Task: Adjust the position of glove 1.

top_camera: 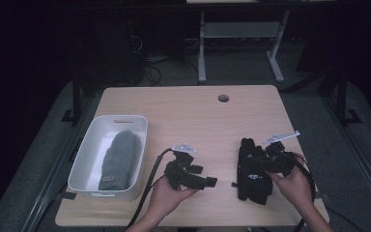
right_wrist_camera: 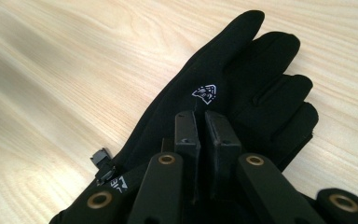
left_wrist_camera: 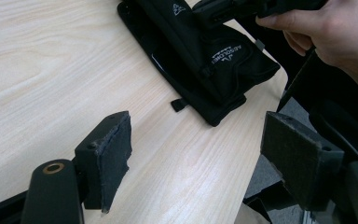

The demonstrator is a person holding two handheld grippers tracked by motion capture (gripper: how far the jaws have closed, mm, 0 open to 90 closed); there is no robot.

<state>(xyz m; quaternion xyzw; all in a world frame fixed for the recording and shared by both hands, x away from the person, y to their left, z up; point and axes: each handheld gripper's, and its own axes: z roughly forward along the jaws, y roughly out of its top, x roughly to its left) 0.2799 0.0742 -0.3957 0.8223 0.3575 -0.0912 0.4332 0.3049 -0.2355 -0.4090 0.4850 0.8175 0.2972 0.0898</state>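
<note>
From above, the left tool [top_camera: 211,182] hovers over the pale wood surface [top_camera: 193,111]; the right tool [top_camera: 261,159] rests on black gloves [top_camera: 252,180]. A grey knit mitten [top_camera: 119,159] lies in a white bin [top_camera: 91,145]. The left gripper view shows its foam-padded jaws wide, empty. In the right gripper view, the right tool [right_wrist_camera: 204,128] is pinched tight on the smooth glove [right_wrist_camera: 242,79] fabric.

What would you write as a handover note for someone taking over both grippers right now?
Left gripper: open, nothing between its jaws, held over the table near the front edge.
Right gripper: jaws together, over the black glove; whether they pinch its fabric is unclear.
Black glove lies flat on the table's front right.
Grey glove already lies in the white bin at the left.
Left to do, probably: lift the black glove and place it in the bin too.
</note>
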